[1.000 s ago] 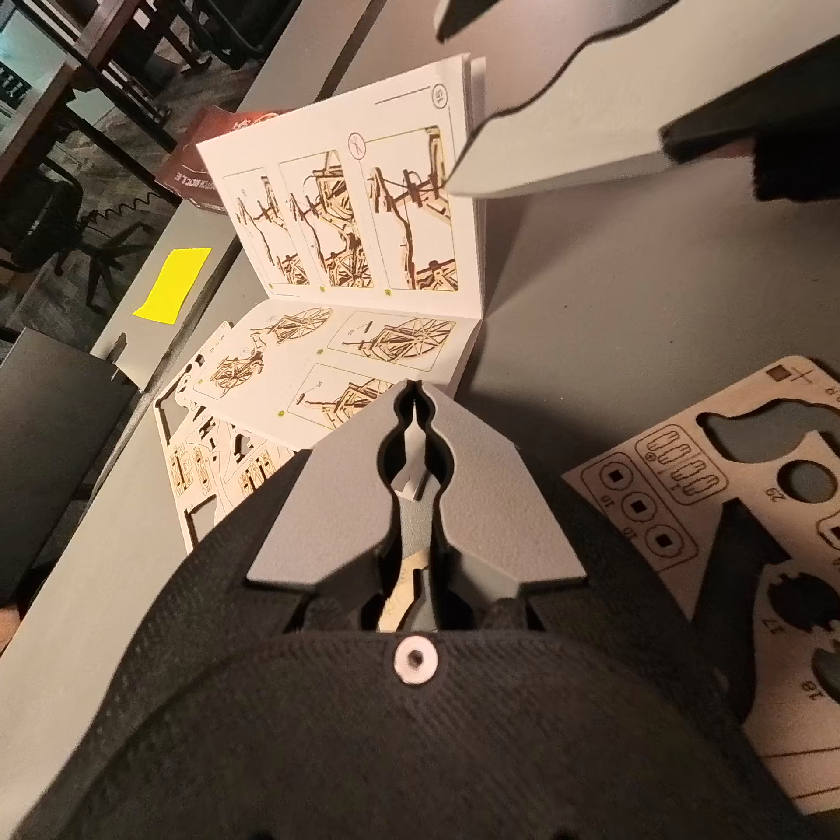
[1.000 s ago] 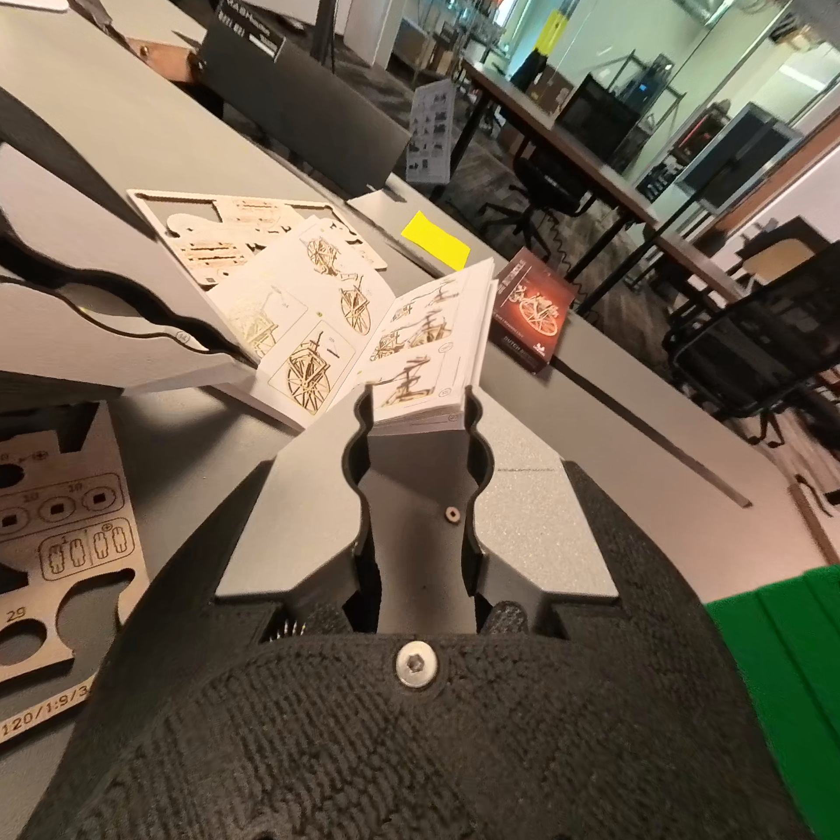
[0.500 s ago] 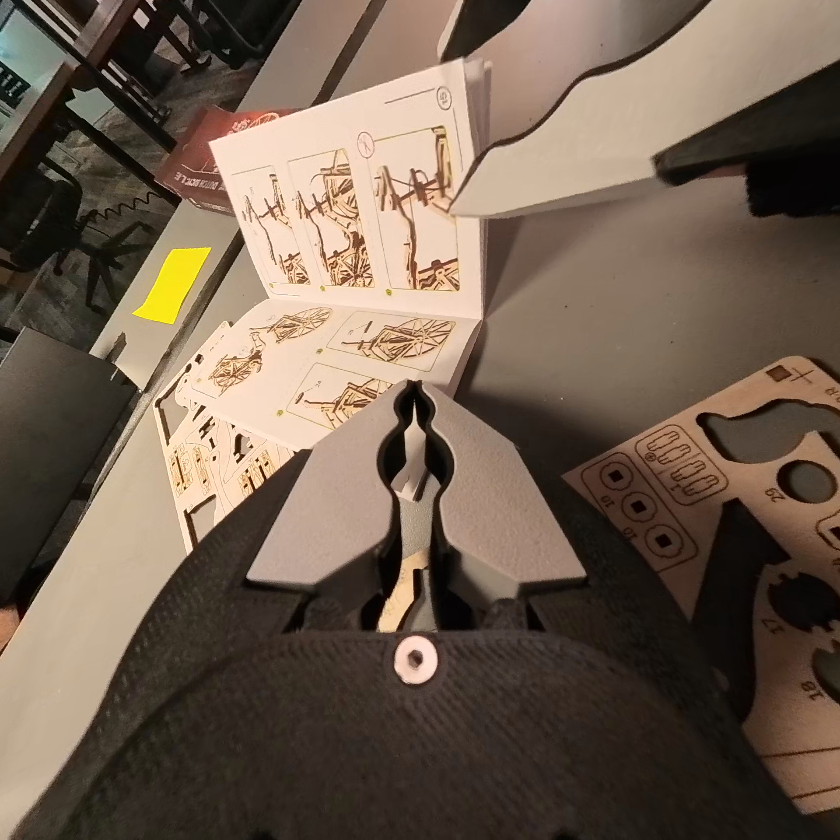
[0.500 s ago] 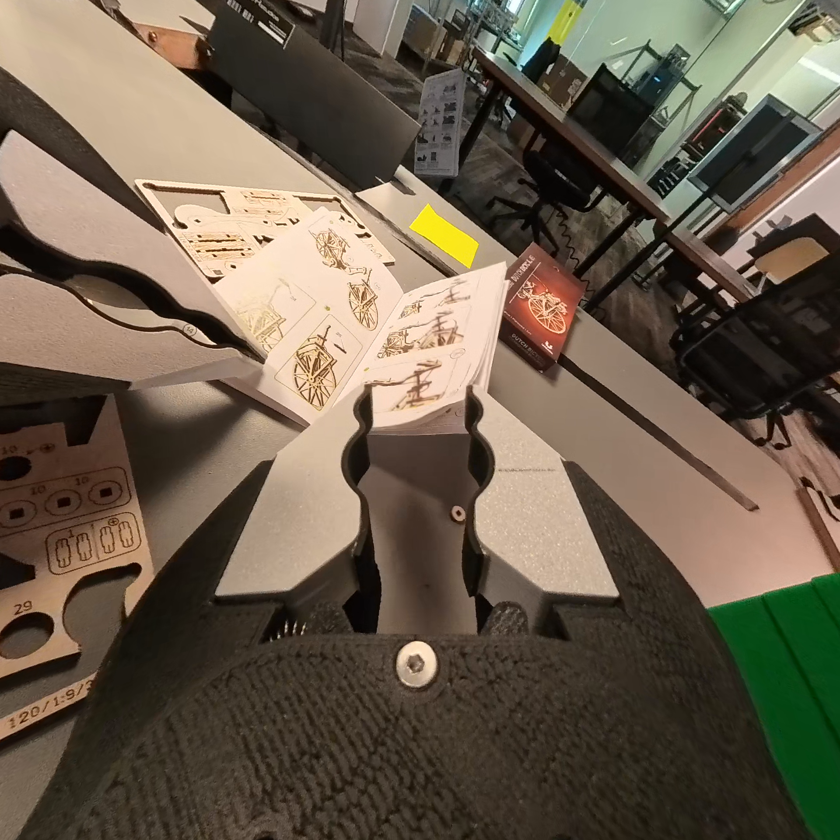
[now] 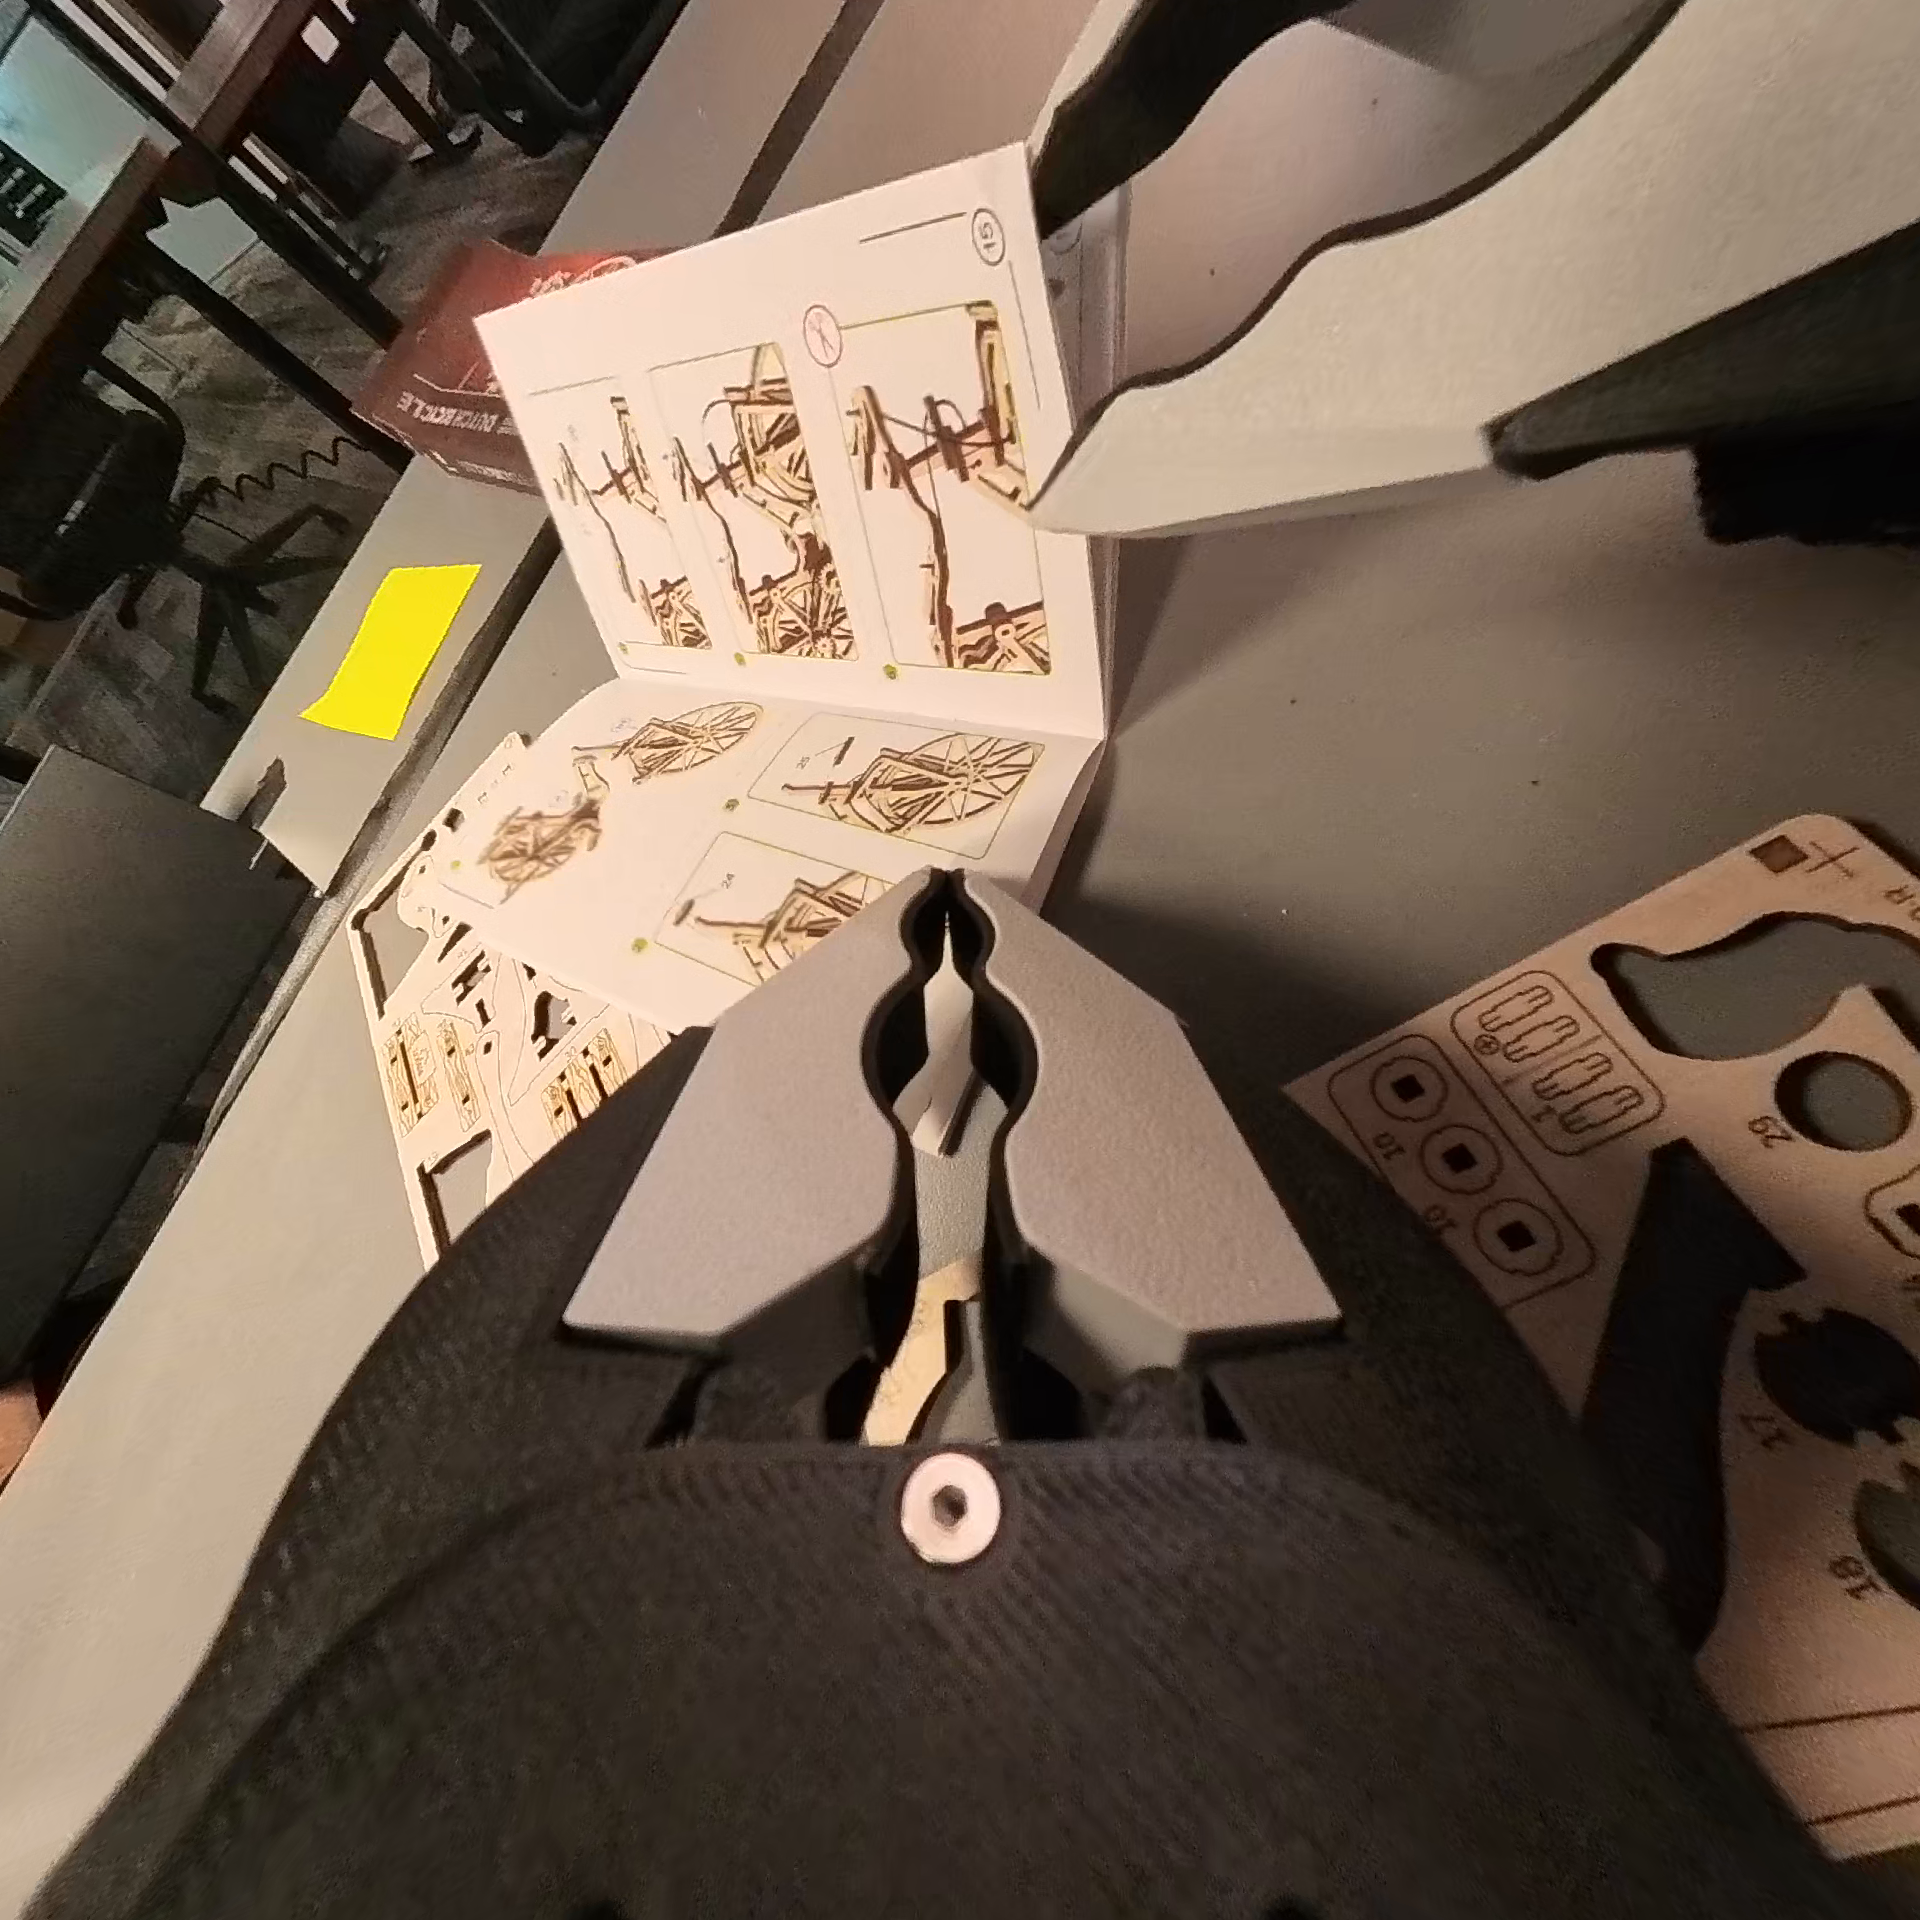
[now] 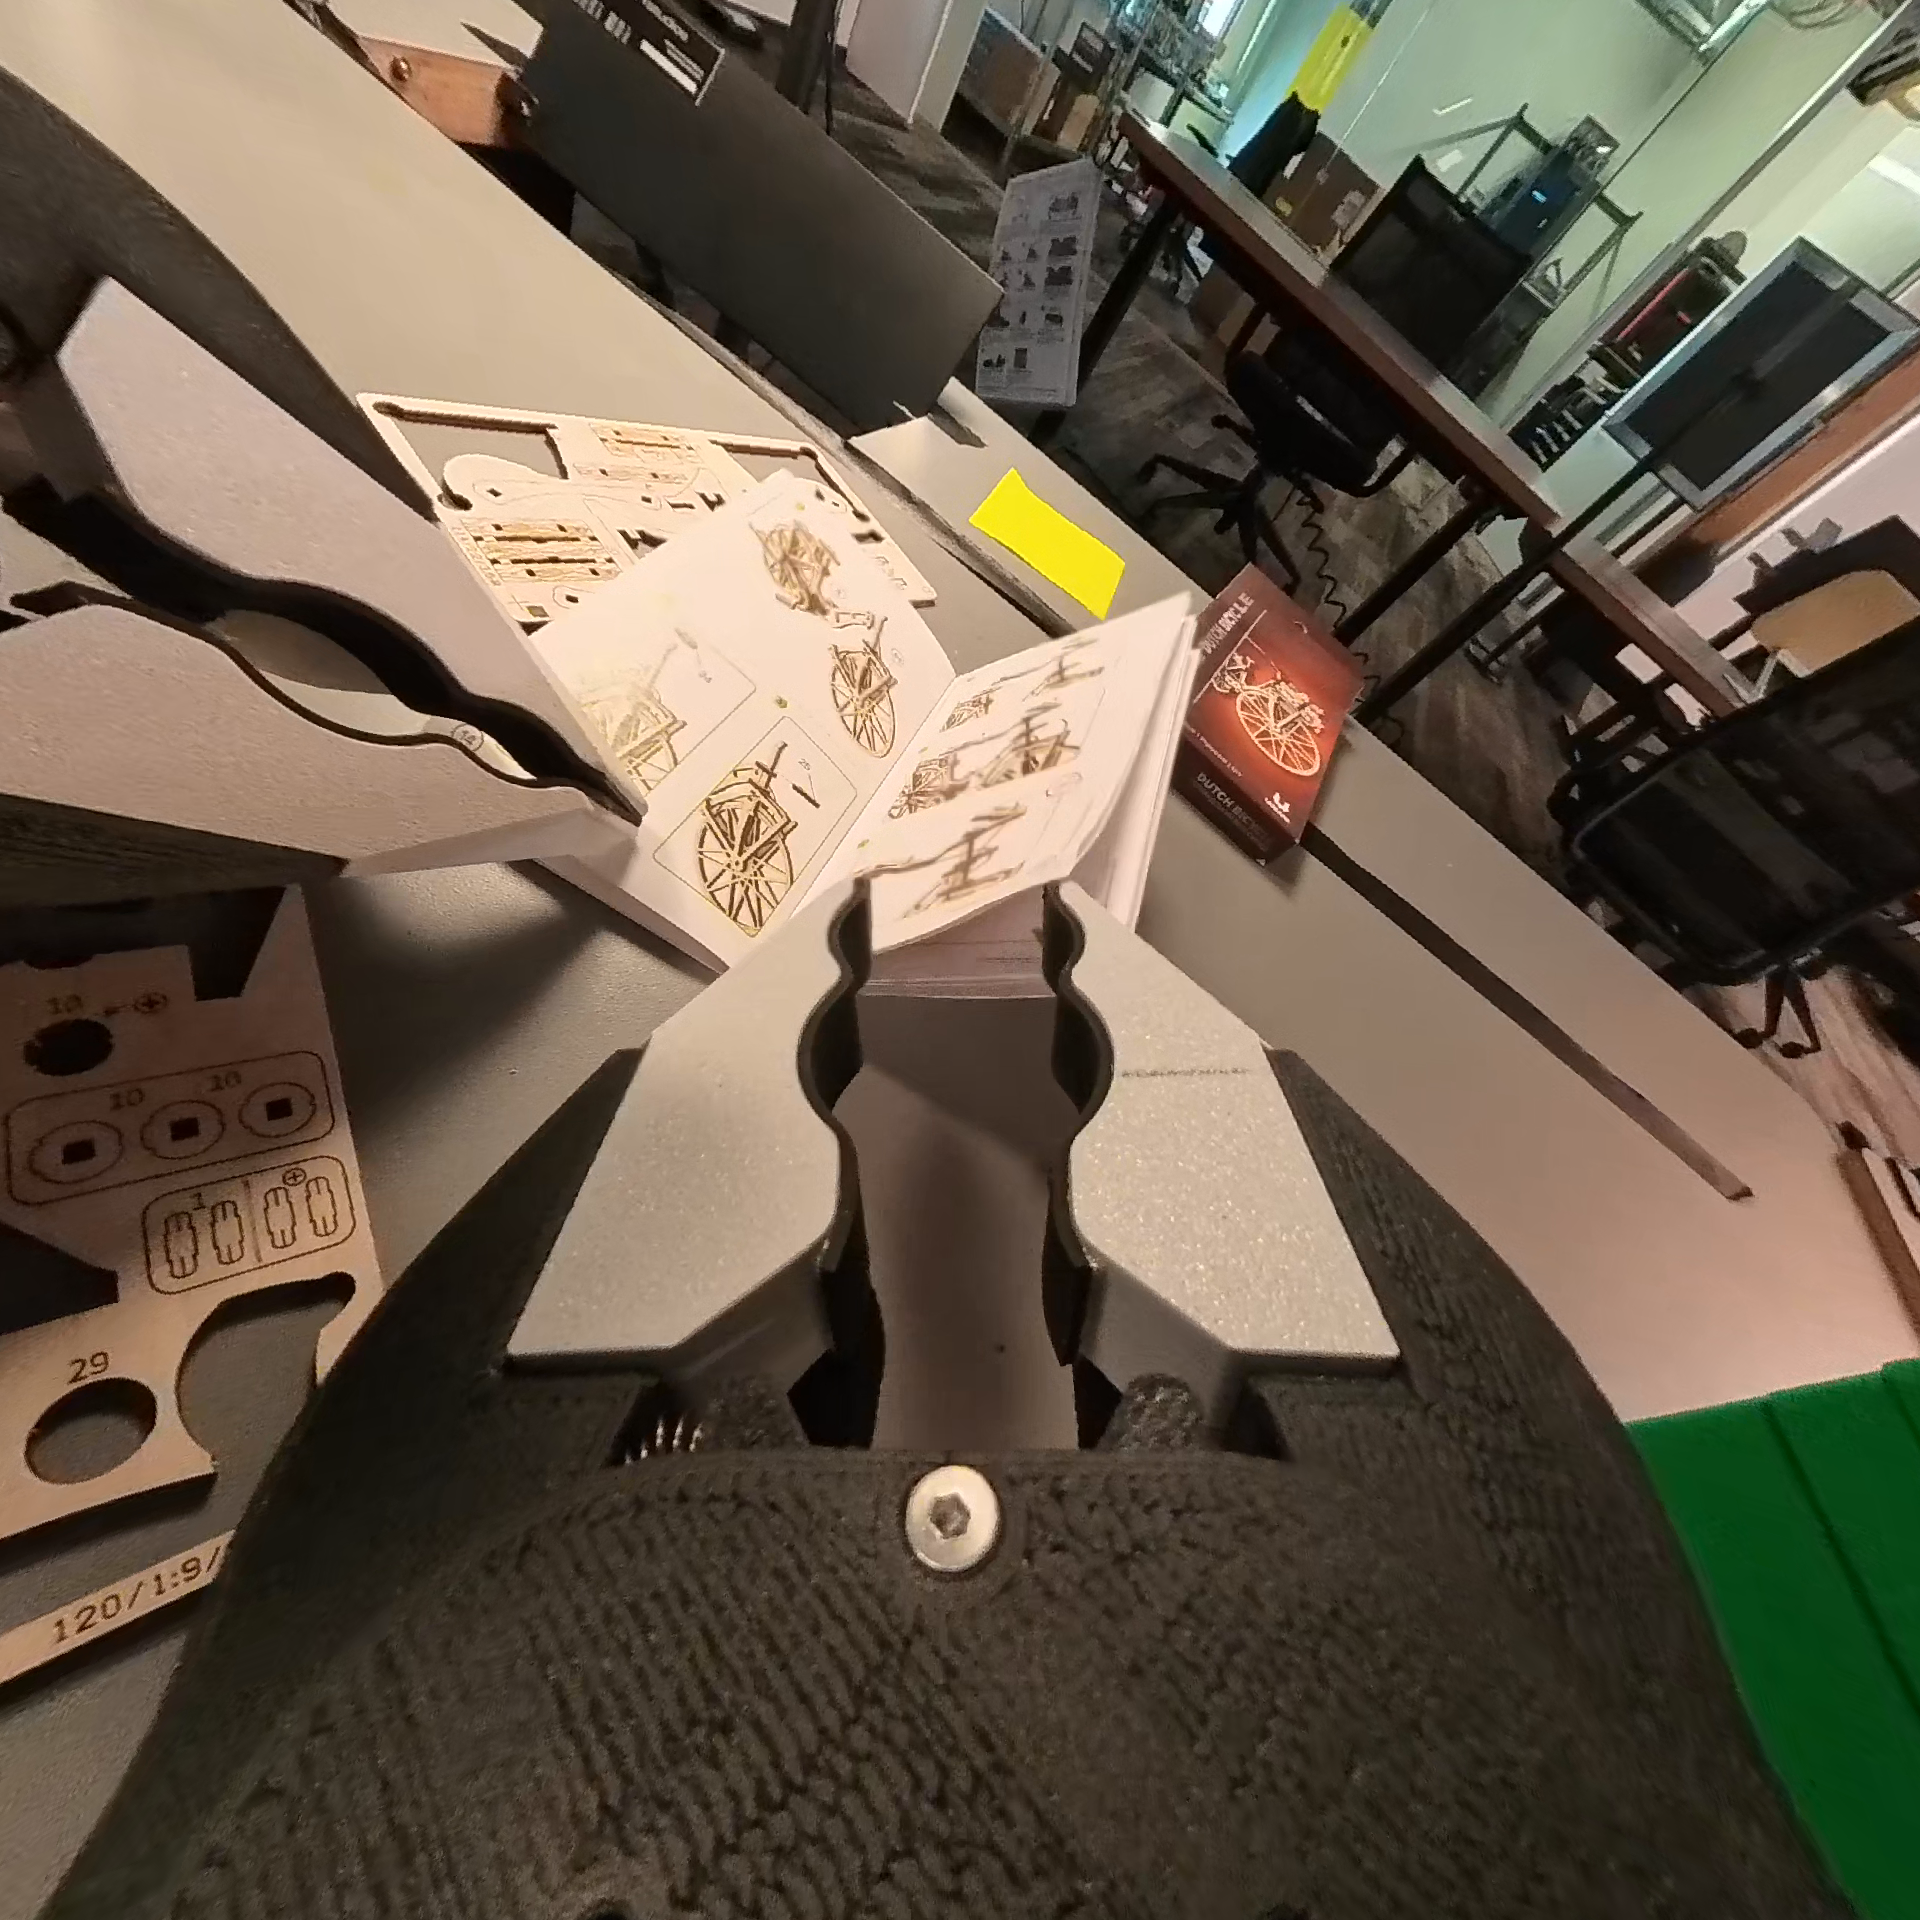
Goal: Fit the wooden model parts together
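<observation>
- Wooden sheet [image 5: 1558,1091] on the tabletop: burnt-in part numbers beside its cut-outs and outlined pieces, plus a row of figures along one edge.
- Booklet [image 5: 831,468]: a circled page number at the upright page's top corner; small step numbers beside the drawings on the flat page.
- Dark red box [image 6: 1273,717]: pale lettering along its lower front and side.
- Black panel [image 6: 727,177]: white-lettered label at its top edge.
- Standing leaflet [image 6: 1034,301]: print too small to read.

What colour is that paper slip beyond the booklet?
Bright yellow slip, clearest in the right wrist view.
</observation>
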Demonstrator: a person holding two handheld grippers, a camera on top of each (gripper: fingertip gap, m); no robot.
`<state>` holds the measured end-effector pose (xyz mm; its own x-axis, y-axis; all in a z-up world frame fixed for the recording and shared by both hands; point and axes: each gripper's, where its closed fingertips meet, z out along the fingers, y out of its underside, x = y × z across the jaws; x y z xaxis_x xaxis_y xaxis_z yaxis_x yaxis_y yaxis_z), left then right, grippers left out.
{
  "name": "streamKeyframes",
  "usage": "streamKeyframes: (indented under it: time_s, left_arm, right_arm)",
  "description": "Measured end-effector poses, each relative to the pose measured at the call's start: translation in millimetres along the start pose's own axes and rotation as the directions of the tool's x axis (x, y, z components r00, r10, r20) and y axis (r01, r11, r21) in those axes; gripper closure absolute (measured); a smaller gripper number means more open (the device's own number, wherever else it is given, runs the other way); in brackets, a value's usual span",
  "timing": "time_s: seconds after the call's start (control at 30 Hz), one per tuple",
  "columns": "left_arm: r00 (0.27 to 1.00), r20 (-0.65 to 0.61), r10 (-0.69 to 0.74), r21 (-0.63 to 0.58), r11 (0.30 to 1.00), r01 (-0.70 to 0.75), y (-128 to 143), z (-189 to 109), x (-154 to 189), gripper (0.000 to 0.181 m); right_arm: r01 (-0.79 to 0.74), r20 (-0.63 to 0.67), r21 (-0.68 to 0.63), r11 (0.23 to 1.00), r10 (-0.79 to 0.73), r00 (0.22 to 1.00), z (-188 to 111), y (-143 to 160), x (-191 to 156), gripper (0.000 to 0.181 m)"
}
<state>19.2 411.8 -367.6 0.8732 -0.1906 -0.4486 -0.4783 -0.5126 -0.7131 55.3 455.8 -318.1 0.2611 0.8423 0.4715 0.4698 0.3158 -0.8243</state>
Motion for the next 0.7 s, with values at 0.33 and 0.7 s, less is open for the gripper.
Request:
streamKeyframes:
  time_s: [0.33, 0.7]
  left_arm:
    - [0.999, -0.027, -0.026, 0.002, 1.000, 0.027, 0, 0, 0, 0.181]
    - [0.826, -0.287, -0.485, 0.281, 0.782, 0.557, -38, -36, -36, 0.156]
  right_arm:
    - [-0.052, -0.051, 0.029, 0.998, 0.054, 0.997, 5, -2, 7, 0.178]
    - [0.108, -0.029, 0.063, 0.992, -0.107, 0.994, 14, -9, -10, 0.181]
